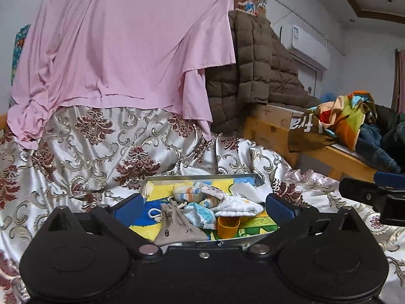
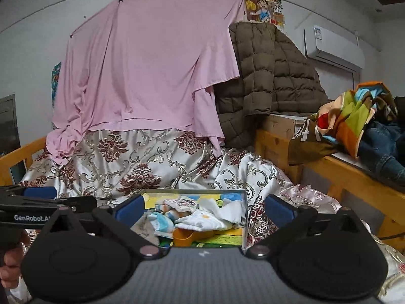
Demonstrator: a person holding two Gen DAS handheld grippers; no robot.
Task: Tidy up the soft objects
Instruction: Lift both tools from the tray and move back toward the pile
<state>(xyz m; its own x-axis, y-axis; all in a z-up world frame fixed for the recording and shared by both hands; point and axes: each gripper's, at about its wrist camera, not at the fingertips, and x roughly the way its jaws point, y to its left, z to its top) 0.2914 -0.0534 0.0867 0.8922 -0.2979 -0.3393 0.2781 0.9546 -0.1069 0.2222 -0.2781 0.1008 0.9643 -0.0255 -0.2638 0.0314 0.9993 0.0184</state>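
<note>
A shallow metal tray (image 1: pixel 202 177) with a colourful printed bottom lies on the patterned satin bedspread (image 1: pixel 101 141). In it lie a beige drawstring pouch (image 1: pixel 174 225), striped socks (image 1: pixel 189 193), white socks (image 1: pixel 238 206), a blue-white packet (image 1: pixel 200 214) and an orange cup (image 1: pixel 227 226). My left gripper (image 1: pixel 203 209) is open and empty just before the tray. My right gripper (image 2: pixel 205 209) is open and empty, facing the same tray (image 2: pixel 244 212), white socks (image 2: pixel 205 219) and orange cup (image 2: pixel 187 235).
A pink sheet (image 1: pixel 126 45) hangs behind the bed, with a brown quilted coat (image 1: pixel 255 71) to its right. A wooden ledge (image 2: pixel 341 169) on the right carries a pile of colourful clothes (image 2: pixel 354 119) and jeans. The other gripper shows at each view's edge (image 1: pixel 374 195), (image 2: pixel 38 202).
</note>
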